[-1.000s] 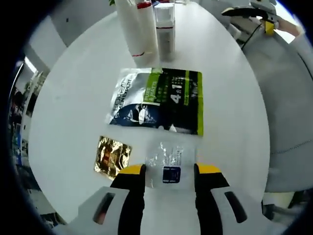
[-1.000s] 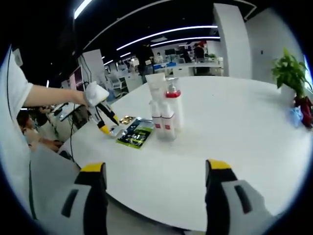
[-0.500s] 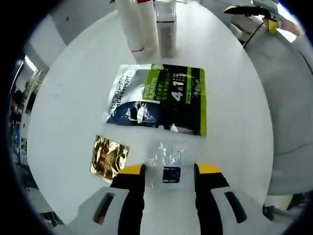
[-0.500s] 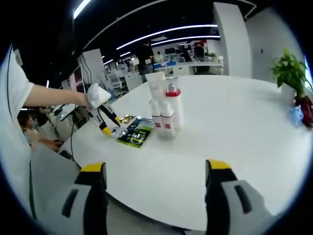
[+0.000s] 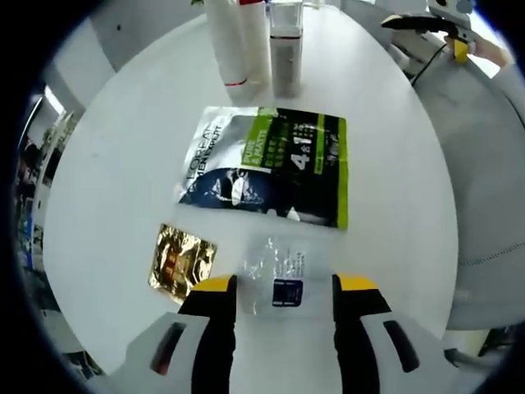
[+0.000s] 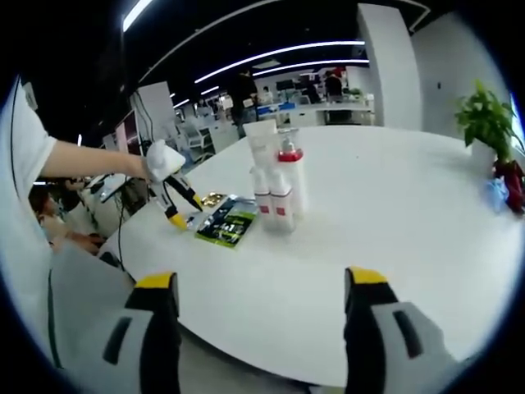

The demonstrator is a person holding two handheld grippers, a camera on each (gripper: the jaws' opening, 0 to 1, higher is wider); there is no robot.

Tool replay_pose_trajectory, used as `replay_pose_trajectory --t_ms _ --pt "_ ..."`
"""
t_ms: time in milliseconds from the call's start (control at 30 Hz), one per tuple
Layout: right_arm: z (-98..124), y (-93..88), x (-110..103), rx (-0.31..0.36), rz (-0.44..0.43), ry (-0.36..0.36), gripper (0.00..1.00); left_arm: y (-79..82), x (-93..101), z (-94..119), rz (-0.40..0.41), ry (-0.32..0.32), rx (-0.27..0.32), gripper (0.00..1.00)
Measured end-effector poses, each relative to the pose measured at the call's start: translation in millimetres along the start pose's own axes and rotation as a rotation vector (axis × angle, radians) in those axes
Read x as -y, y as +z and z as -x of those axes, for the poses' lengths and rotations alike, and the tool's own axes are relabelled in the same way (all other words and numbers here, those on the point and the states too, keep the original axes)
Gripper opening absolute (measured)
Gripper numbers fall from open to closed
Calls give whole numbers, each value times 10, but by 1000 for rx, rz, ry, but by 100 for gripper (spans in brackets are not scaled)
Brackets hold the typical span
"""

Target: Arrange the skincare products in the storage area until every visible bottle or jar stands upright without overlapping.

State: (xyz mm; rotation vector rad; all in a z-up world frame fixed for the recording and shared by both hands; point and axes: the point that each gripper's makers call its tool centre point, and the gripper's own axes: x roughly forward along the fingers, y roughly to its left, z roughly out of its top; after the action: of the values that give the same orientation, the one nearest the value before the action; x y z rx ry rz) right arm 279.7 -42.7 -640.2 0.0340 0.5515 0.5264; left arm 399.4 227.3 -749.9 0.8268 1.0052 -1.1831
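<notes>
— What do you see from the left gripper now?

— I see its two yellow-tipped jaws standing apart, with a clear plastic sachet lying flat on the white table between them. I cannot tell if the tips touch the sachet. It has a small dark blue label at its near end. Just beside it, to the left in this view, lies a gold foil sachet. Beyond both lies a bigger flat pouch, silver and dark on one half, black and green on the other, with "4 in 1" printed on it.

— And the bottles?

— They stand upright at the far end of the pouch, close together: a white tube with a red band and a grey bottle beside it. Their tops are cut off in the left gripper view. In the right gripper view I see the same group in the middle of the table, upright, one with a red pump top, and the green pouch flat near them.

— The right gripper?

— Its jaws are wide apart with nothing between them, and it hangs off the near edge of the table. The left gripper is on the left there, held by a gloved hand over the sachets. A green plant stands at the far right
</notes>
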Motion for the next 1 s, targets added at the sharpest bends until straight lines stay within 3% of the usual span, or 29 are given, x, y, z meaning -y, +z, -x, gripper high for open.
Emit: replay_pose_trajectory --t_ms 533,633,767,1000 --pt "14 38 -37 25 8 21 82 -58 29 221 163 75 32 57" --pt "16 36 -52 24 11 26 82 -38 71 244 244 93 64 61" --pt "10 19 -81 16 19 40 82 -38 187 289 294 103 83 63" --pt "4 2 -136 8 32 70 82 -57 297 395 413 182 151 72"
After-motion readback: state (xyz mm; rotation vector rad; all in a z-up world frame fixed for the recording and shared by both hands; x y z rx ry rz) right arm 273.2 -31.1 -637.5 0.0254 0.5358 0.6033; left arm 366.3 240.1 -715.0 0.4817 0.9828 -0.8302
